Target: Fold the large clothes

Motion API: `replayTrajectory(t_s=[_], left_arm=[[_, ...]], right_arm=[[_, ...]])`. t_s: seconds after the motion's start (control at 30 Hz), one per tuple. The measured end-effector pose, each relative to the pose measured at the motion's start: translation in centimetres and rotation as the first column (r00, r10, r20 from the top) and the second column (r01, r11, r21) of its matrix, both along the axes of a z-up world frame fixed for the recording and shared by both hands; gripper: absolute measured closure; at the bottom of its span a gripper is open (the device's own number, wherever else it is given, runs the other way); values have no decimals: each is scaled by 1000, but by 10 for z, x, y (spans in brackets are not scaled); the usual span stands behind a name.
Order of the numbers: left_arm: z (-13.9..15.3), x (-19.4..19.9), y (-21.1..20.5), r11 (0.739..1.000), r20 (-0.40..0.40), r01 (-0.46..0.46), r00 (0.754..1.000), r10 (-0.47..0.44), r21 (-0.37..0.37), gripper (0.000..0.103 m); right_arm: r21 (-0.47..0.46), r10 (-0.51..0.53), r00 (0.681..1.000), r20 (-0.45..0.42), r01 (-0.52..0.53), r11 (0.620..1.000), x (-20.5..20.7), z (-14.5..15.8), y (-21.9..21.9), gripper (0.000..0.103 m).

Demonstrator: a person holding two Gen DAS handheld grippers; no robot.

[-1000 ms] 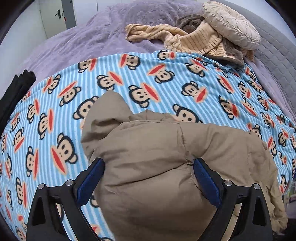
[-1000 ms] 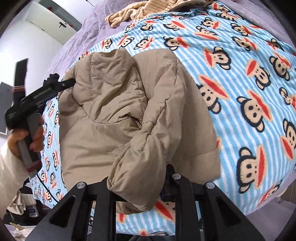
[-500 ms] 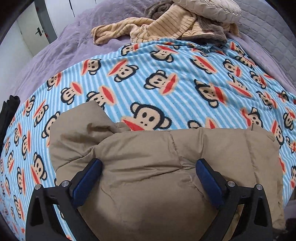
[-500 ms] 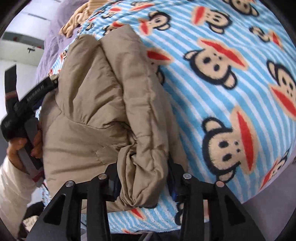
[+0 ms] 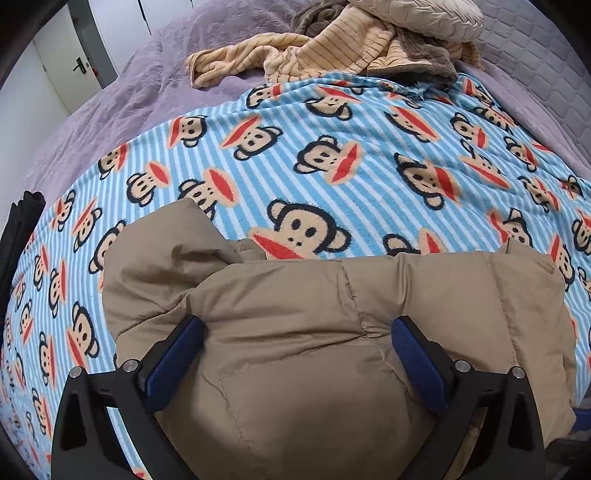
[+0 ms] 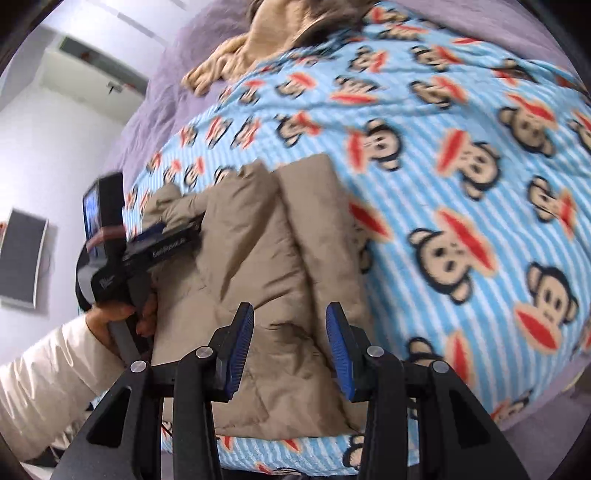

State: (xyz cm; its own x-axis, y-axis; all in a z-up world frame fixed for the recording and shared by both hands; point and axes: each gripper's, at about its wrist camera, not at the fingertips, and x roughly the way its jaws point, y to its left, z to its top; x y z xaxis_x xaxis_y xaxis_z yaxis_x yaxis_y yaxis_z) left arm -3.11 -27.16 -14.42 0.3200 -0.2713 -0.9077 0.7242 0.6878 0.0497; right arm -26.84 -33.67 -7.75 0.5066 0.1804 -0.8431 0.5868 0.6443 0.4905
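A tan puffer jacket (image 5: pixel 295 350) lies folded in a bundle on the blue striped monkey-print blanket (image 5: pixel 332 155). My left gripper (image 5: pixel 295 354) is open wide, its blue pads (image 5: pixel 177 354) on either side of the jacket's near edge. In the right wrist view the jacket (image 6: pixel 258 258) lies flat and my right gripper (image 6: pixel 290 347) is open just above its near edge, holding nothing. The left gripper (image 6: pixel 177 240) shows there at the jacket's left side, held by a hand.
A beige striped garment (image 5: pixel 295 55), a brown cloth and a cream cushion (image 5: pixel 424 18) lie at the far end of the purple bed cover (image 5: pixel 110 110). A black item (image 5: pixel 18 229) sits at the bed's left edge. A door (image 5: pixel 66 70) stands beyond.
My right gripper has opened and let go of the jacket fold, which now lies flat. The left gripper stays open and has shifted slightly over the jacket.
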Motion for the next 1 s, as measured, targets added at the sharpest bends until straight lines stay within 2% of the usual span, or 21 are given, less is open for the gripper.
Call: replayTrajectory(t_s=[0.13, 0.33, 0.5, 0.63, 0.77, 0.87, 1.0], left_arm=[[2, -2, 2, 1000, 8, -1, 1000, 1, 3, 1], [20, -7, 14, 999, -9, -48, 999, 48, 6, 1], [52, -22, 55, 996, -40, -86, 996, 85, -37, 1], [61, -38, 102, 990, -100, -134, 987, 129, -48, 1], [53, -61, 138, 985, -179, -164, 972, 153, -49, 1], [31, -79, 151, 988, -224, -153, 963, 146, -13, 1], [16, -88, 162, 984, -268, -175, 949, 167, -8, 1]], right_arm=[[53, 76, 992, -103, -71, 996, 27, -40, 14, 60], [148, 88, 990, -112, -71, 986, 26, -66, 13, 60], [158, 139, 982, -127, -118, 980, 35, -72, 13, 60], [175, 139, 981, -133, -115, 978, 44, -76, 13, 60], [194, 130, 983, -128, -104, 976, 47, -79, 14, 60], [188, 122, 984, -131, -96, 977, 35, -84, 17, 60], [171, 106, 984, -147, -80, 982, 26, -86, 26, 60]])
